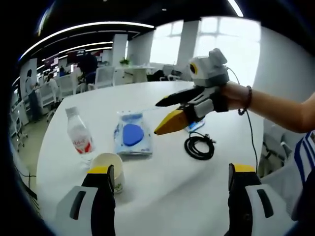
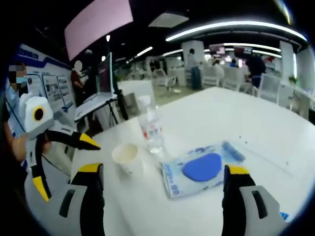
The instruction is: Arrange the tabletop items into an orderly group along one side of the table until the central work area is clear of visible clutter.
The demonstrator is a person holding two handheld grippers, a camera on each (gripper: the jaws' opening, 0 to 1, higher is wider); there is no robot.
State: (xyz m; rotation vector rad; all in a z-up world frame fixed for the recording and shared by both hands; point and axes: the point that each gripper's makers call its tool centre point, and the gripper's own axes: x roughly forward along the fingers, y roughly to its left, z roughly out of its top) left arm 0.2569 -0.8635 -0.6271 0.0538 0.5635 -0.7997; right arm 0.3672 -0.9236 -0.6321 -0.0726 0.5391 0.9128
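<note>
packet (image 2: 203, 168): clear plastic, blue oval inside | flat on table (image 2: 256, 128)

White table (image 1: 162, 177) bearing 1 clear bottle (image 1: 79, 135) with a white cap and a red-and-white label, 1 cream paper cup (image 1: 109, 169), 1 light blue packet (image 1: 132, 134) marked with a darker blue oval, and 1 black coiled cable (image 1: 198, 146). Both grippers, left (image 1: 170, 206) and right (image 2: 162, 206): black jaws, yellow tips, grey-white bodies.
</note>
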